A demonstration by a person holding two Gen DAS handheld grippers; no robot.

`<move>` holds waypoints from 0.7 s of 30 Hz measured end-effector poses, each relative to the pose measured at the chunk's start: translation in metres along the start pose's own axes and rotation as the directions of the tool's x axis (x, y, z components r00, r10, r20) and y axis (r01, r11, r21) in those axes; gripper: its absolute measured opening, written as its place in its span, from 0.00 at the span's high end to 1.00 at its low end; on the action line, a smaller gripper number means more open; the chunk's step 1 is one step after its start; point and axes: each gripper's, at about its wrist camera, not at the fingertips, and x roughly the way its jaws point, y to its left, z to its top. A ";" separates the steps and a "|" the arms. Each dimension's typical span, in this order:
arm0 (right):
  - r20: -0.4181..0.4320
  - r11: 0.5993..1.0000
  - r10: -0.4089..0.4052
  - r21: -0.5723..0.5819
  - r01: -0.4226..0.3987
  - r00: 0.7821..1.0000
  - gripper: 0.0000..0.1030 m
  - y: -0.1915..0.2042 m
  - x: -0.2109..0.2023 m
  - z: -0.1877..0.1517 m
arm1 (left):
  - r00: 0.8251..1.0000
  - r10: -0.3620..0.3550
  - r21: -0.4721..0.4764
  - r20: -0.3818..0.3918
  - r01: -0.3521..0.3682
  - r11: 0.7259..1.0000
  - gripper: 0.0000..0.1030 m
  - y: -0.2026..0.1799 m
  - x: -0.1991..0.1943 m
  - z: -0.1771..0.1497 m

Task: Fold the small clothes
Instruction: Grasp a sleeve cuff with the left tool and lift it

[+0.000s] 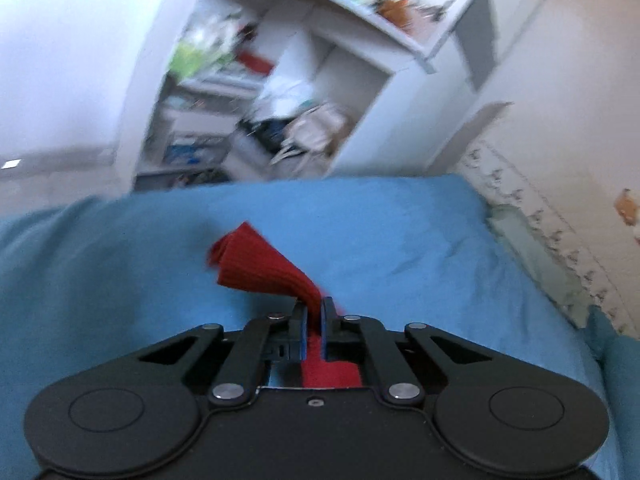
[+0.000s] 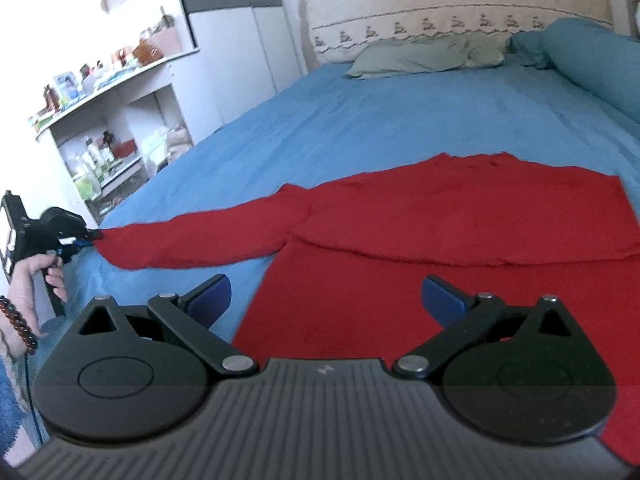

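1. The left gripper [image 2: 94,235], at the far left of the right wrist view, was clamped on the sleeve cuff [image 1: 256,258] of the red sweater [image 2: 460,216].
2. The sweater lay spread over the blue bedsheet [image 2: 360,120], filling the centre and right of the frame.
3. The right gripper [image 2: 326,300], lower centre, hovered over the sweater with its jaws apart, holding nothing.
4. The knit looked soft, light and limp; hems and cuffs seemed the best places to pinch.
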 end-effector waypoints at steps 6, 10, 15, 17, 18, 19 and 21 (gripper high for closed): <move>0.049 0.998 -0.007 0.063 0.004 0.999 0.00 -0.042 -0.032 0.010 | 0.986 -0.162 0.149 0.045 0.154 0.977 0.95 -0.112 -0.044 -0.002; 0.099 0.992 -0.016 0.126 0.004 0.995 0.00 -0.083 -0.063 0.019 | 0.952 -0.304 0.233 0.010 0.294 0.927 0.95 -0.201 -0.070 -0.033; 0.150 0.985 -0.064 0.168 0.038 0.987 0.00 -0.142 -0.105 0.026 | 0.901 -0.420 0.340 -0.109 0.431 0.836 0.95 -0.311 -0.085 -0.108; 0.160 0.983 -0.092 0.170 0.064 0.983 0.00 -0.166 -0.120 0.025 | 0.884 -0.429 0.372 -0.185 0.468 0.802 0.95 -0.346 -0.081 -0.150; 0.163 0.983 -0.105 0.168 0.078 0.981 0.00 -0.177 -0.126 0.025 | 0.880 -0.422 0.386 -0.219 0.476 0.790 0.95 -0.357 -0.077 -0.170; 0.164 0.981 -0.124 0.169 0.096 0.979 0.00 -0.188 -0.132 0.023 | 0.875 -0.410 0.404 -0.258 0.483 0.777 0.95 -0.368 -0.072 -0.190; 0.157 0.976 -0.152 0.181 0.123 0.976 0.00 -0.209 -0.140 0.020 | 0.873 -0.354 0.456 -0.335 0.479 0.750 0.95 -0.383 -0.058 -0.241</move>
